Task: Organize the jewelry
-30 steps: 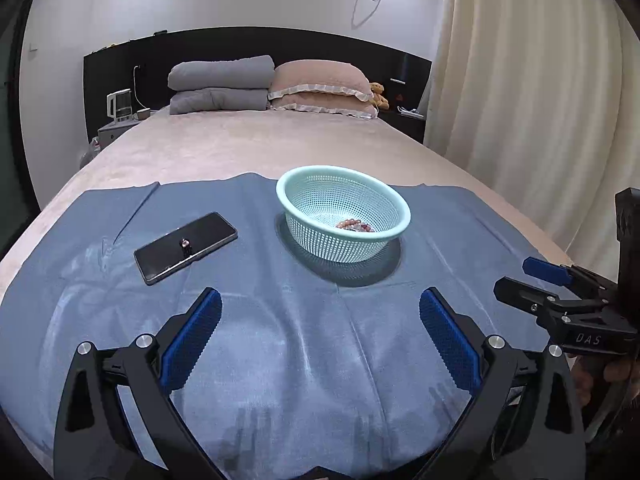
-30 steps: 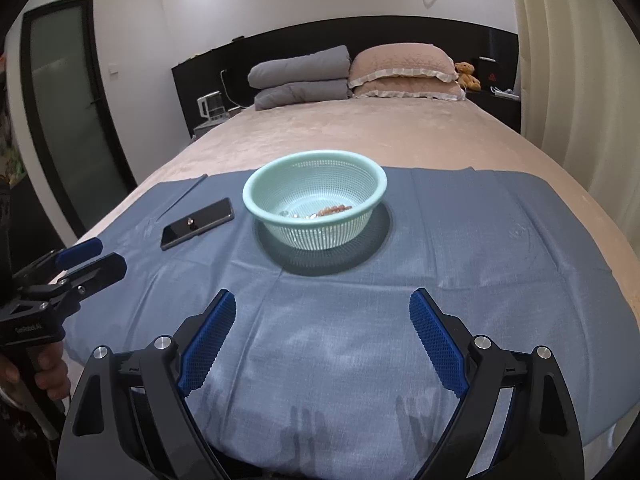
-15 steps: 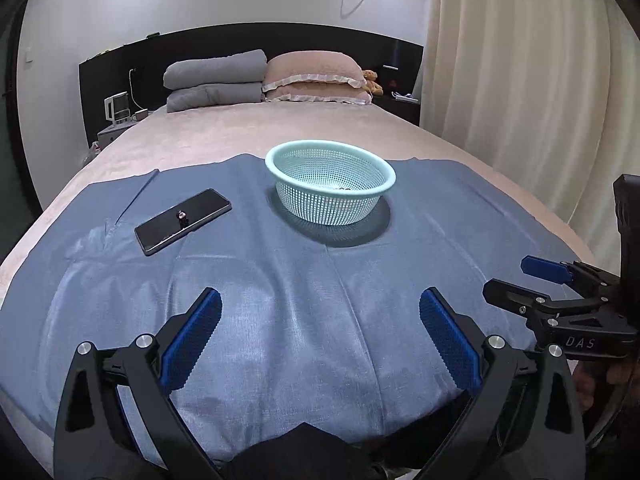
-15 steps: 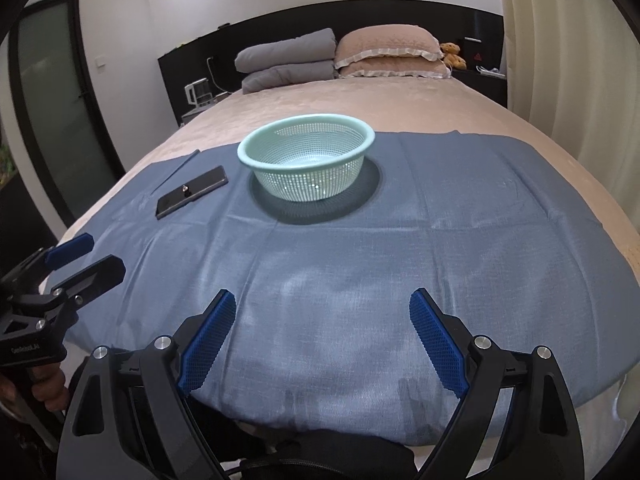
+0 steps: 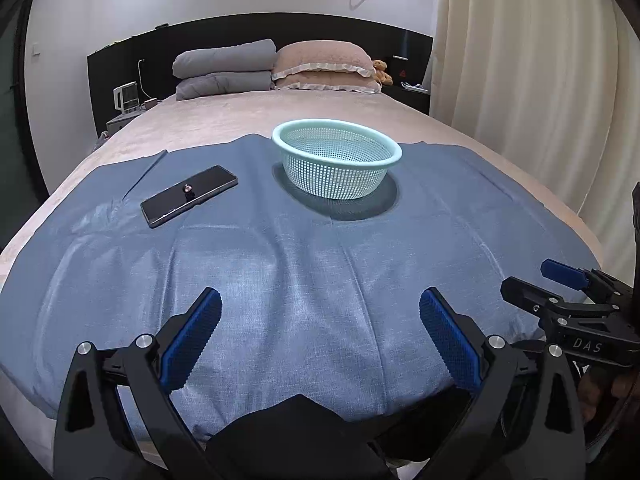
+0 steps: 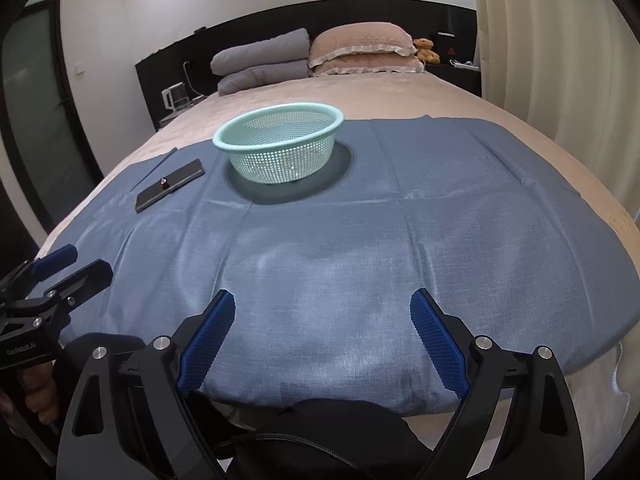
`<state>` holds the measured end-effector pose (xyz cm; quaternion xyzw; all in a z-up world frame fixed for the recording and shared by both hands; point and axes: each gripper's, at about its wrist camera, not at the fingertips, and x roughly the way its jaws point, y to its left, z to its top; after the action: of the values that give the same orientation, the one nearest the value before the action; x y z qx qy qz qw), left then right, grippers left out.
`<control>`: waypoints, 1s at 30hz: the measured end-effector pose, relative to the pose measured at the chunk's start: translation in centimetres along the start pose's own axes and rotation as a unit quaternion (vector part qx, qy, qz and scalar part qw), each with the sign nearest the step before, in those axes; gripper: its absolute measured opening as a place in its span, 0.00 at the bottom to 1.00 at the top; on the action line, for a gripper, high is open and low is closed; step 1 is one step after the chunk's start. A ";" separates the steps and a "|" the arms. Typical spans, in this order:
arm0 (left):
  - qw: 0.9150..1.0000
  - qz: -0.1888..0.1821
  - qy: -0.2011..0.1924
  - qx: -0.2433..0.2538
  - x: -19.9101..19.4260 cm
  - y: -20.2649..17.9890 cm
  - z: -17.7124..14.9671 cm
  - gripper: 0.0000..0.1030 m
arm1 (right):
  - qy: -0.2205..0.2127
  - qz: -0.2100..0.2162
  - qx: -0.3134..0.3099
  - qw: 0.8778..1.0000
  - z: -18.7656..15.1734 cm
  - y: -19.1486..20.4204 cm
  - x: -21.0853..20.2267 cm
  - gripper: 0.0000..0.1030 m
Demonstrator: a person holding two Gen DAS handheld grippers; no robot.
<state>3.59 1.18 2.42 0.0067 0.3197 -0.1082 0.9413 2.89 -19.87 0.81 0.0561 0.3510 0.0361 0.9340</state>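
Observation:
A mint green mesh basket [image 5: 337,164] [image 6: 278,148] stands on a blue cloth [image 5: 320,264] [image 6: 360,240] spread over the bed. Its contents are hidden by the rim. A small ring [image 5: 187,189] [image 6: 163,181] sits on a black phone [image 5: 189,196] [image 6: 170,190] left of the basket. My left gripper [image 5: 320,332] is open and empty, low over the cloth's near edge. It also shows in the right wrist view [image 6: 72,266]. My right gripper [image 6: 322,332] is open and empty at the near edge, and shows in the left wrist view [image 5: 536,280].
Grey and pink pillows [image 5: 272,66] lie at the black headboard. A teddy bear [image 6: 426,50] sits at the far right. Curtains [image 5: 532,80] hang on the right, a dark door [image 6: 36,120] stands on the left. A dark garment [image 5: 296,436] lies below the grippers.
Both grippers have pulled back and down from the basket to the bed's near edge. The basket's inside is now out of sight. Both stay open.

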 end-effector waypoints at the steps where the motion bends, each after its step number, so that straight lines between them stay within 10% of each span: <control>1: 1.000 0.000 0.002 -0.002 0.0 0.0 -0.1 0.94 | -0.002 0.000 0.005 1.000 -0.1 -0.2 0.0 0.83; 30: 1.000 0.009 0.015 0.011 0.9 -0.3 -1.4 0.94 | -0.018 -0.037 -0.023 0.999 -0.9 0.6 0.0 0.85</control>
<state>3.38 0.82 0.75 0.0217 0.3328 -0.1029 0.9371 2.23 -19.21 0.22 0.0220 0.3349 0.0090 0.9420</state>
